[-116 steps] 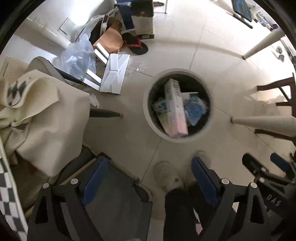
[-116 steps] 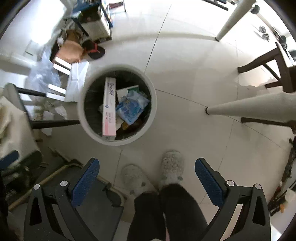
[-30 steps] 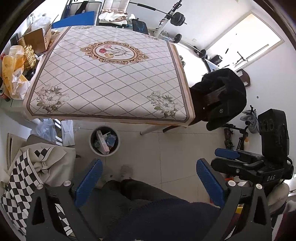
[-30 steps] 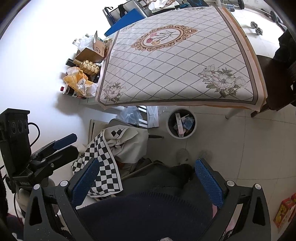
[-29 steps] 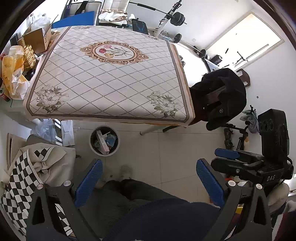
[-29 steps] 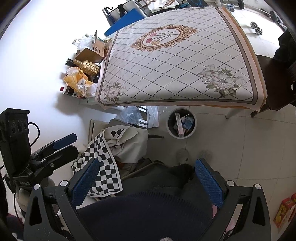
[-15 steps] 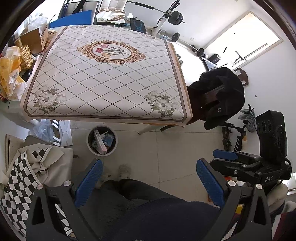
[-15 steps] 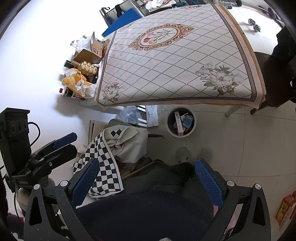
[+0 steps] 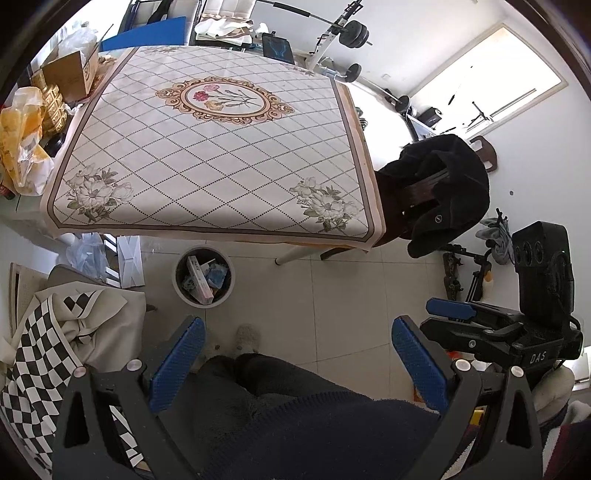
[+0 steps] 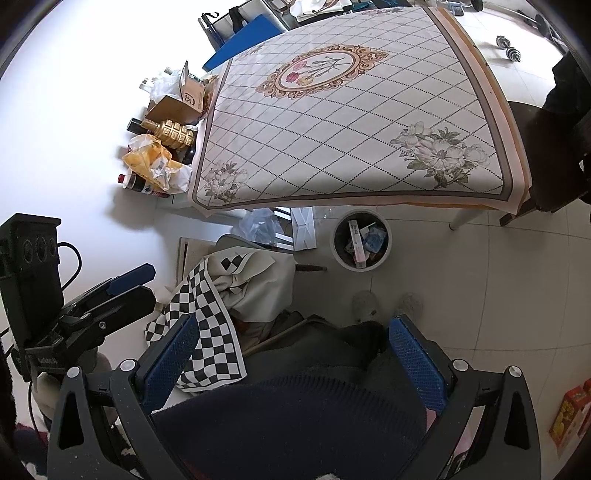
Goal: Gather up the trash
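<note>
A round white trash bin (image 9: 181, 291) stands on the tiled floor under the near edge of the table, with a pink-and-white box and blue wrappers inside; it also shows in the right wrist view (image 10: 339, 258). My left gripper (image 9: 295, 363) is open and empty, held high above the floor over my lap. My right gripper (image 10: 293, 360) is open and empty at a similar height. The table (image 9: 207, 147) carries a patterned floral cloth and nothing else on it shows.
A chair with a checkered cloth (image 10: 221, 295) sits left of the bin. A chair draped with a black coat (image 9: 443, 192) stands right of the table. Boxes, bottles and a yellow bag (image 10: 159, 162) lie by the wall. Weights (image 9: 354, 33) stand behind.
Both grippers have risen from just above the bin to high over the table and floor. Over the last second the view drifts slightly; both stay open.
</note>
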`<action>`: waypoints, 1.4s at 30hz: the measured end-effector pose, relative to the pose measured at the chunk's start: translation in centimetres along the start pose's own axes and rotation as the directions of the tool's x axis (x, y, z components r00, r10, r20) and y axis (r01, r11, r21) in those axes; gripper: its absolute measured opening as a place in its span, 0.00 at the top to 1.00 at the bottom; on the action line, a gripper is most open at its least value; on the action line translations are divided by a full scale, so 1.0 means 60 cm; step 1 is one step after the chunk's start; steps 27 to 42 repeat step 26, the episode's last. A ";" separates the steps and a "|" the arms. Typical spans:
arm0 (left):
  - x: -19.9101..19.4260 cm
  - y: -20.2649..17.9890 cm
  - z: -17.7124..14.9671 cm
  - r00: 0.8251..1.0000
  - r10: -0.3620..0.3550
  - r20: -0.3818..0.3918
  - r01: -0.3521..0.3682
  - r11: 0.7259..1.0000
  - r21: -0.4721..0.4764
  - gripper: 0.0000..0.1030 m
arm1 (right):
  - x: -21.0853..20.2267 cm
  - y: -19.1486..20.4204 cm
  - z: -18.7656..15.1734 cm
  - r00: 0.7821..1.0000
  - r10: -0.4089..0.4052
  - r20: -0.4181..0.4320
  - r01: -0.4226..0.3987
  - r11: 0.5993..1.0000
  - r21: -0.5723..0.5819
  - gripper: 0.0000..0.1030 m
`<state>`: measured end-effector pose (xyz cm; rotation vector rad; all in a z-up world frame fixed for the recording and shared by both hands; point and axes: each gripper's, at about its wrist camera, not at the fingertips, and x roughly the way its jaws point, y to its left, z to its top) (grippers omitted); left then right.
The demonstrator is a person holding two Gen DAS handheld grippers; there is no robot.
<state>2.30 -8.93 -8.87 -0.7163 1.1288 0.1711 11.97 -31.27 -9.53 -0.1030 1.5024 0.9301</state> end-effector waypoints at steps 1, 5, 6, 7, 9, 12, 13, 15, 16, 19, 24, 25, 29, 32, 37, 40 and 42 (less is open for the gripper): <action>0.000 0.001 0.000 1.000 0.001 -0.001 -0.001 1.000 0.001 0.00 | 0.000 0.000 0.000 1.000 0.001 0.001 -0.001 1.000 0.002 0.00; 0.000 0.001 0.001 1.000 -0.001 0.001 0.001 1.000 -0.002 0.00 | 0.001 0.001 0.000 1.000 -0.003 0.000 0.003 1.000 0.001 0.00; 0.000 0.000 0.001 1.000 0.000 0.001 0.000 1.000 -0.003 0.00 | 0.001 0.001 0.000 1.000 -0.004 0.000 0.004 1.000 0.001 0.00; 0.000 0.000 0.001 1.000 -0.001 0.002 0.001 1.000 -0.004 0.00 | 0.001 0.002 0.000 1.000 -0.001 0.001 0.001 1.000 0.004 0.00; 0.000 0.000 0.001 1.000 0.000 0.000 0.000 1.000 -0.002 0.00 | 0.002 0.002 0.000 1.000 -0.004 0.000 0.004 1.000 0.003 0.00; 0.000 0.001 0.001 1.000 -0.001 0.001 0.001 1.000 -0.003 0.00 | 0.001 0.002 0.001 1.000 -0.002 0.001 0.002 1.000 0.003 0.00; -0.001 0.001 0.001 1.000 -0.001 0.001 0.001 1.000 -0.002 0.00 | 0.001 0.001 0.001 1.000 -0.004 0.000 0.004 1.000 0.002 0.00; -0.001 0.002 0.001 1.000 -0.002 -0.001 0.002 1.000 -0.001 0.00 | 0.001 0.002 0.001 1.000 -0.002 -0.001 0.002 1.000 0.002 0.00; 0.000 0.002 0.001 1.000 -0.003 -0.002 0.003 1.000 -0.001 0.00 | 0.001 0.002 0.001 1.000 -0.002 0.000 0.002 1.000 0.003 0.00; -0.001 -0.002 0.004 1.000 -0.002 0.000 0.002 1.000 -0.008 0.00 | 0.001 0.002 0.002 1.000 -0.002 0.001 0.002 1.000 0.002 0.00; 0.000 -0.007 0.007 1.000 0.005 0.012 -0.005 1.000 -0.017 0.00 | 0.005 0.004 0.003 1.000 0.000 0.002 0.000 1.000 0.005 0.00; 0.001 -0.008 0.008 1.000 0.005 0.011 -0.004 1.000 -0.020 0.00 | 0.005 0.005 0.003 1.000 -0.001 0.003 0.001 1.000 0.006 0.00; 0.002 -0.010 0.009 1.000 0.006 0.012 -0.006 1.000 -0.024 0.00 | 0.005 0.005 0.003 1.000 -0.001 0.002 0.001 1.000 0.007 0.00; 0.002 -0.010 0.009 1.000 0.006 0.012 -0.006 1.000 -0.024 0.00 | 0.005 0.005 0.003 1.000 -0.001 0.002 0.001 1.000 0.007 0.00; 0.002 -0.010 0.009 1.000 0.006 0.012 -0.006 1.000 -0.024 0.00 | 0.005 0.005 0.003 1.000 -0.001 0.002 0.001 1.000 0.007 0.00; 0.002 -0.010 0.009 1.000 0.006 0.012 -0.006 1.000 -0.024 0.00 | 0.005 0.005 0.003 1.000 -0.001 0.002 0.001 1.000 0.007 0.00; 0.002 -0.010 0.009 1.000 0.006 0.012 -0.006 1.000 -0.024 0.00 | 0.005 0.005 0.003 1.000 -0.001 0.002 0.001 1.000 0.007 0.00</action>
